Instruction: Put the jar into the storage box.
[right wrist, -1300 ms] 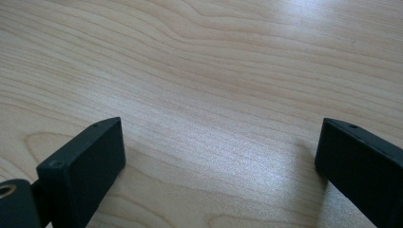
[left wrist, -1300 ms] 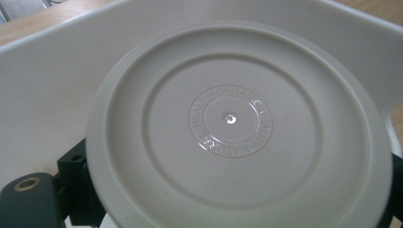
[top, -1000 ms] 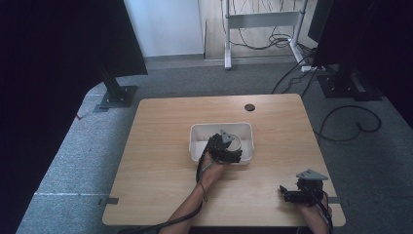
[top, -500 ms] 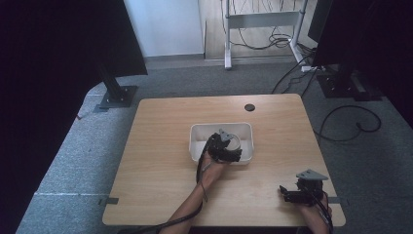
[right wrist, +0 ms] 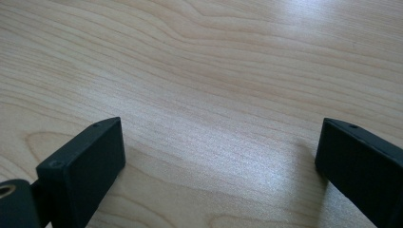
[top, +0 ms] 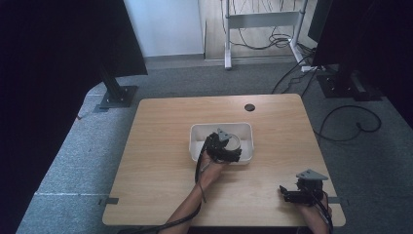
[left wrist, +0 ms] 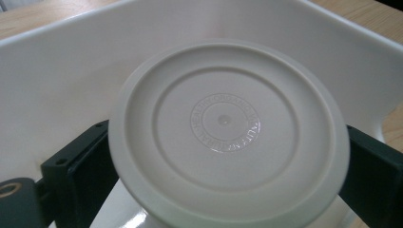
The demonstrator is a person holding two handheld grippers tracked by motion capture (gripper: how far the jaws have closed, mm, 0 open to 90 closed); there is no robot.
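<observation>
While R claw (top: pixel 287 194) rests spread on table (top: pixel 160 146), L claw (top: pixel 233 152) pinches round lid (left wrist: pixel 228 133) inside white tub (top: pixel 197 141).

The round lid (left wrist: pixel 227 130) bears embossed circular lettering, too small to read.

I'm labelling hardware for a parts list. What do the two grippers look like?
Both are black. The left gripper and right gripper each carry a grey three-cornered plate on top and trail a black cable. Each has two flat, blocky black jaws with small screw holes. The forearms are bare, with no sleeves in sight.
</observation>
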